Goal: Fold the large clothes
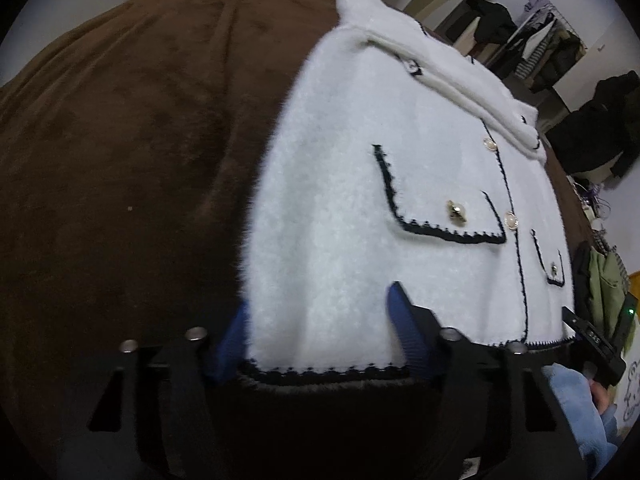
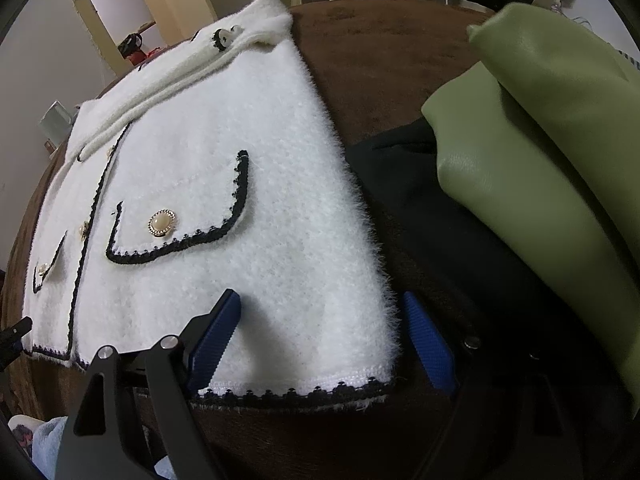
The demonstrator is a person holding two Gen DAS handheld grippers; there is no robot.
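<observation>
Both the left gripper (image 1: 316, 328) and right gripper (image 2: 322, 336) straddle the white cardigan's (image 1: 340, 208) hem, fingers open; next, close and lift it toward the collar.

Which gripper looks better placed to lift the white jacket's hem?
Neither clearly: the left gripper and the right gripper each sit open astride a bottom corner of the white jacket.

A brown blanket (image 1: 120, 140) spreads wide — a clothes rack (image 1: 540, 44) stands behind it.
</observation>
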